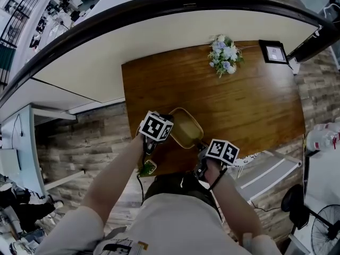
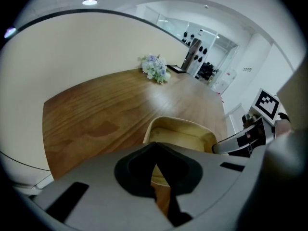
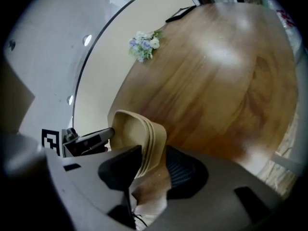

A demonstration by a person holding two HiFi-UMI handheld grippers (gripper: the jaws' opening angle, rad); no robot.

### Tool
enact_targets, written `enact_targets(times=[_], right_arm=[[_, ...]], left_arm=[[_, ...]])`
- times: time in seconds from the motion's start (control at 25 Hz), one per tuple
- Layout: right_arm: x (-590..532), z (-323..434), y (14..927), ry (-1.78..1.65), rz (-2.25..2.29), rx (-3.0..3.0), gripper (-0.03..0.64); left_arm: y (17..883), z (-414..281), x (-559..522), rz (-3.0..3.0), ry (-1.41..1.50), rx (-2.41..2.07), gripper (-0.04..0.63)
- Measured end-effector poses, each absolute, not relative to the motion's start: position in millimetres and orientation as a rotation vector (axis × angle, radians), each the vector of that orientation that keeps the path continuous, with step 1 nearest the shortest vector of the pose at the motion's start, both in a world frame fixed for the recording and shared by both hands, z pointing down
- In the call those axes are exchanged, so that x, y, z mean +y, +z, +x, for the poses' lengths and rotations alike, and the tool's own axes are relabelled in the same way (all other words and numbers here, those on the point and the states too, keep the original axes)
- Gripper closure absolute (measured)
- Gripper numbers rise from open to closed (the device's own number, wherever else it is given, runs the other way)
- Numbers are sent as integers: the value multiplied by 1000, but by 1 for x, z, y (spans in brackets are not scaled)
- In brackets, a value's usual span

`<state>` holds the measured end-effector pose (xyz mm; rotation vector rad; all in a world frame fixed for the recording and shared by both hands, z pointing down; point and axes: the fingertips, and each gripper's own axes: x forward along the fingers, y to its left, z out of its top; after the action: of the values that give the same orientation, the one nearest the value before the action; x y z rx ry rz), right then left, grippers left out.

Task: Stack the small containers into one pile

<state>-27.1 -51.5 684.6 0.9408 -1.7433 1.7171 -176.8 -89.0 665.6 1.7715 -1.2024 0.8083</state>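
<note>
Pale tan containers (image 1: 186, 127), nested in one pile at the near edge of the table (image 1: 249, 89), are judged light, thin-walled and slightly flexible, best pinched at the rim, which stands unclamped between the part-open jaws of the right tool (image 3: 153, 154); the left tool (image 2: 155, 148) is closed on nothing.

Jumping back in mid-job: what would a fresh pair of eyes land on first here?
First, the nested tan containers at the near edge of the wooden table. The left gripper is closed at one rim, and the right gripper is open around the opposite rim. Next, the flower bouquet at the table's far side.
</note>
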Motion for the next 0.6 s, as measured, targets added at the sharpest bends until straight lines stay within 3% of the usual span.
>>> enact_targets(times=[0.6], right_arm=[[-59,-36,670,1493,807,-1888,446]], left_arm=[[661,-170,-88,1783,790,-1184,589]])
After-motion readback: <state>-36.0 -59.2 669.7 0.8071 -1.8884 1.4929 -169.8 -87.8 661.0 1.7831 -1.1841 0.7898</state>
